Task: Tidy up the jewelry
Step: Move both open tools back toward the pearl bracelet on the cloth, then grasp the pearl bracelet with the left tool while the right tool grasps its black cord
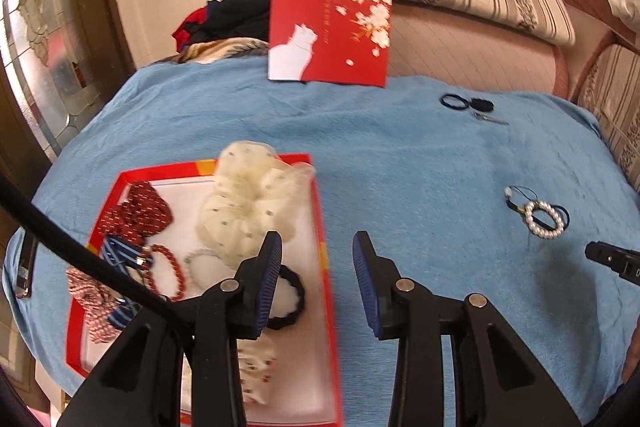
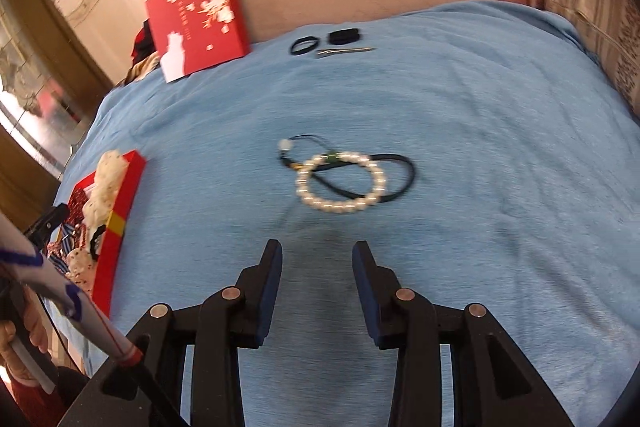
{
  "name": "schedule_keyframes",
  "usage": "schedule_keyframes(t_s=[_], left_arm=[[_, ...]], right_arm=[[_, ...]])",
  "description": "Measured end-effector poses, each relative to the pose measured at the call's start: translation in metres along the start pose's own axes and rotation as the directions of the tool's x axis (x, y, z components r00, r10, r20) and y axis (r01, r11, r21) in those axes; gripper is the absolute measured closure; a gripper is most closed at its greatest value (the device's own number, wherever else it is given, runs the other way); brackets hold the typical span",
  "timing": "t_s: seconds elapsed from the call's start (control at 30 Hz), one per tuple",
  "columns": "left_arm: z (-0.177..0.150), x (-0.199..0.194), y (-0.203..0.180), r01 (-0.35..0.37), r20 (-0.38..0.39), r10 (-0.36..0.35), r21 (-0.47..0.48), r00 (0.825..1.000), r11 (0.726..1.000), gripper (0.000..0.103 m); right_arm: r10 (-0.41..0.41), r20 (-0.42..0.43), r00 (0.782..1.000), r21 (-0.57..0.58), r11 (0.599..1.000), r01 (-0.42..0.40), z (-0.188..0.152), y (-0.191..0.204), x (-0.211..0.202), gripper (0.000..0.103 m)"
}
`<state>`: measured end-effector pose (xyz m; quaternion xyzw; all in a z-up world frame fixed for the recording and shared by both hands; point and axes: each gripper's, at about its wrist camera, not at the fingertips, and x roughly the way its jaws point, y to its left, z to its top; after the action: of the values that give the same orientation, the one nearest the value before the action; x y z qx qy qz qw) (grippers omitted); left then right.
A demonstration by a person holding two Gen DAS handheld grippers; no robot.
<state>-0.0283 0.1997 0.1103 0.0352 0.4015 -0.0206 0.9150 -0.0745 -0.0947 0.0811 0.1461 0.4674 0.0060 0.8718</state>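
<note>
A red tray on the blue cloth holds a cream scrunchie, a red bead bracelet, a black hair tie and several fabric bows. My left gripper is open and empty over the tray's right rim. A pearl bracelet lies tangled with a black cord mid-cloth; it also shows in the left wrist view. My right gripper is open and empty, just short of it. The tray also shows in the right wrist view.
The tray's red lid with a white cat leans against the sofa at the back. A black hair tie, a black clip and a metal hairpin lie on the far cloth. A phone lies at the left edge.
</note>
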Motion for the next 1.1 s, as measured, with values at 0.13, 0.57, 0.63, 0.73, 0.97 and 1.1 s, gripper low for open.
schedule_keyframes(t_s=[0.13, 0.57, 0.63, 0.73, 0.97, 1.1], left_arm=[[-0.002, 0.007, -0.019, 0.023, -0.019, -0.023, 0.03, 1.0, 0.999, 0.067], [-0.009, 0.04, -0.063, 0.09, -0.087, -0.082, 0.091, 0.993, 0.992, 0.064], [-0.009, 0.046, -0.064, 0.101, -0.1, -0.093, 0.081, 0.991, 0.992, 0.064], [-0.01, 0.054, -0.066, 0.11, -0.118, -0.101, 0.072, 0.988, 0.991, 0.064], [-0.009, 0.06, -0.065, 0.107, -0.13, -0.098, 0.058, 0.987, 0.993, 0.064], [-0.01, 0.06, -0.061, 0.117, -0.141, -0.11, 0.042, 0.984, 0.992, 0.064]], right_arm=[[-0.014, 0.016, 1.0, 0.024, 1.0, 0.014, 0.002, -0.016, 0.002, 0.063], [0.02, 0.025, 0.999, 0.058, 0.998, -0.021, 0.022, -0.041, 0.041, 0.063], [0.017, 0.019, 1.0, 0.062, 0.998, -0.019, 0.026, -0.041, 0.052, 0.063], [0.018, 0.014, 1.0, 0.069, 0.997, -0.019, 0.03, -0.041, 0.066, 0.063], [0.219, -0.068, 0.973, -0.015, 0.975, -0.22, 0.018, -0.003, 0.067, 0.092], [0.406, -0.22, 0.887, -0.144, 0.886, -0.442, -0.012, 0.053, 0.058, 0.091]])
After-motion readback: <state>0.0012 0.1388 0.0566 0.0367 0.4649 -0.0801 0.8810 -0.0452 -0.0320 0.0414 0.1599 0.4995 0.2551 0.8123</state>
